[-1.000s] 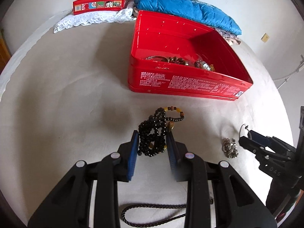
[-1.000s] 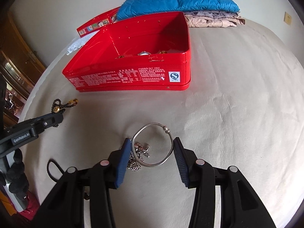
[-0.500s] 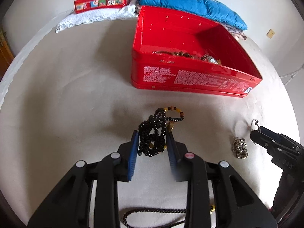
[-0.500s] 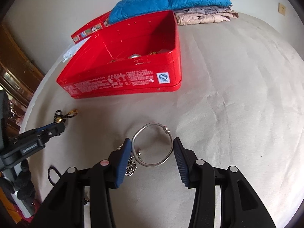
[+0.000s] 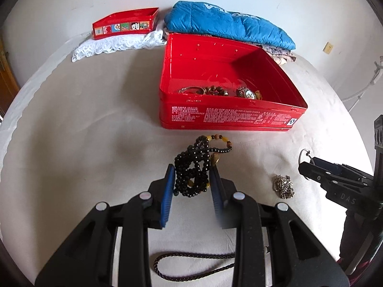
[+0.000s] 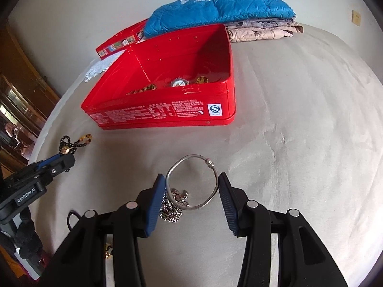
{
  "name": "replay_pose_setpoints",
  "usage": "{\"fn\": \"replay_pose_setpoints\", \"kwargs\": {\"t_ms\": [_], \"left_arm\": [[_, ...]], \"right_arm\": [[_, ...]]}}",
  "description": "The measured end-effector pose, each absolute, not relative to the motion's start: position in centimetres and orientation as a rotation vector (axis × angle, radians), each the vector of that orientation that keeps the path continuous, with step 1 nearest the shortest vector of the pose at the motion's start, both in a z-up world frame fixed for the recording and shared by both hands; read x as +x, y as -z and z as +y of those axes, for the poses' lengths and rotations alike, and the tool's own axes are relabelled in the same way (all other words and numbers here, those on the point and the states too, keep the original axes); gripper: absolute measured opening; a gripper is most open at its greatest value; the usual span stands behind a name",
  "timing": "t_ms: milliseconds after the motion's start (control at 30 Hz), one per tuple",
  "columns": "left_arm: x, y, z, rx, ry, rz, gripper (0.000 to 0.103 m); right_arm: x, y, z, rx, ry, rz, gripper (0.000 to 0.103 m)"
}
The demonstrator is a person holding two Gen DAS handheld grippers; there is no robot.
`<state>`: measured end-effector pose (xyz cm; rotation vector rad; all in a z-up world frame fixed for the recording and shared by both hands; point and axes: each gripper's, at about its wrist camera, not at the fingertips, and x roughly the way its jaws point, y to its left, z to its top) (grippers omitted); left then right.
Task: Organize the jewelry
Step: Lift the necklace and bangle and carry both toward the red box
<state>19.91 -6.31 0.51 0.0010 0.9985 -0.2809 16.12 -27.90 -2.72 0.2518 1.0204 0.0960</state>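
Observation:
My left gripper (image 5: 191, 169) is shut on a bunch of black beads (image 5: 189, 174). The necklace's amber end (image 5: 219, 138) sticks out past the fingertips toward the open red tin (image 5: 227, 117). From the right wrist view this gripper (image 6: 57, 160) shows at the left with beads (image 6: 65, 143) dangling. My right gripper (image 6: 191, 179) is shut on a silver bangle (image 6: 189, 156), pads pressing its two sides. A small pile of silver chain (image 6: 171, 211) lies on the bed under it. The tin (image 6: 155, 112) holds several jewelry pieces (image 6: 178, 82).
A black cord (image 5: 191, 260) lies on the beige bed below my left gripper. The tin's lid (image 5: 124, 25) rests on white lace (image 5: 115, 45) at the back. A blue jacket (image 5: 227, 28) on folded clothes sits behind the tin, against the wall.
The left gripper has risen a little with the beads still clamped, showing more of the tin's inside. The right gripper keeps the bangle and has barely moved.

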Motion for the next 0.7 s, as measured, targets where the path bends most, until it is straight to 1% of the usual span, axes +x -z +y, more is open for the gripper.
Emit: {"fn": "replay_pose_setpoints", "kwargs": {"t_ms": [233, 433, 533, 700], "left_arm": [[19.6, -1.4, -6.1, -0.003, 0.283, 0.980, 0.028], [19.9, -2.1, -5.9, -0.006, 0.294, 1.012, 0.028], [20.2, -3.5, -6.0, 0.008, 0.304, 1.007, 0.028], [22.4, -6.4, -7.3, 0.009, 0.312, 0.950, 0.028]], "right_arm": [[16.0, 0.9, -27.6, 0.255, -0.124, 1.010, 0.046], [16.0, -0.9, -28.0, 0.258, -0.125, 1.008, 0.046], [16.5, -2.5, -28.3, 0.241, -0.110, 0.987, 0.046], [19.3, -5.2, -28.2, 0.237, -0.110, 0.943, 0.046]]}}
